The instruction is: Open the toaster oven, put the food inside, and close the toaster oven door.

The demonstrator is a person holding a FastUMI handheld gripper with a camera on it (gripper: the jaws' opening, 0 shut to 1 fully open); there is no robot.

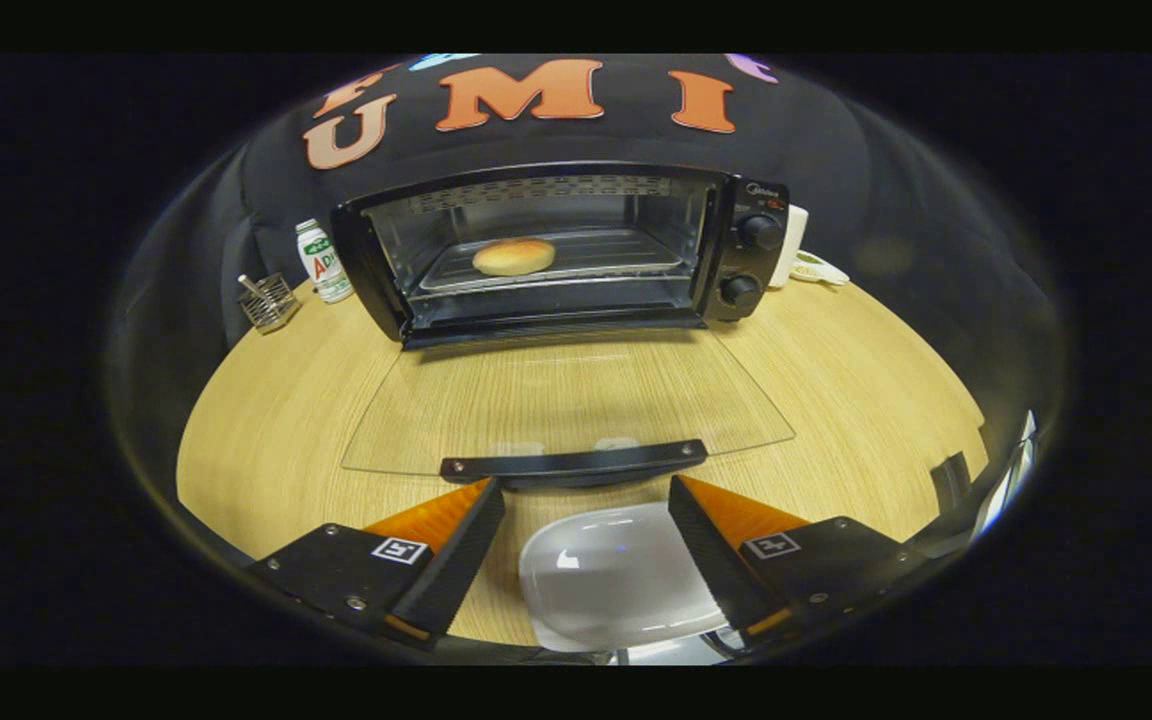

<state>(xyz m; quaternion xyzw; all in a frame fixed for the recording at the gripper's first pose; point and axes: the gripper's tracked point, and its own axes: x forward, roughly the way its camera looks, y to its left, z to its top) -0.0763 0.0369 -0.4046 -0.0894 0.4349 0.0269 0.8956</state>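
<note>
Sitting on the wire rack (576, 262) inside the toaster oven (561, 250) is the food: one round bun (514, 257), golden-tan, smooth domed top, paler toward the base, placed left of the rack's centre. Oven is a black box with a bright metal cavity, a slotted strip across the cavity ceiling, and two black knobs (751, 260) stacked on the right-hand control panel. Small brand mark above the top knob, too small to read. Glass door (566, 400) is fully down, lying flat toward the camera over the light wood-grain table (266, 420), with its black handle (573, 464) at the near edge. Gripper (586, 500) is open, fingers spread wide and gripping nothing; the door handle lies just ahead of the fingertips, apart from both. A white rounded plate (606, 580) lies on the table between the fingers, touching neither as far as I can tell. Left of the oven: a small white bottle (323, 262) with a green label, lettering visible but not legible here, and beside it a small wire-mesh holder (268, 300). Right of the oven, partly behind it: a white cup-like object (794, 245) and a small white dish (821, 268).
</note>
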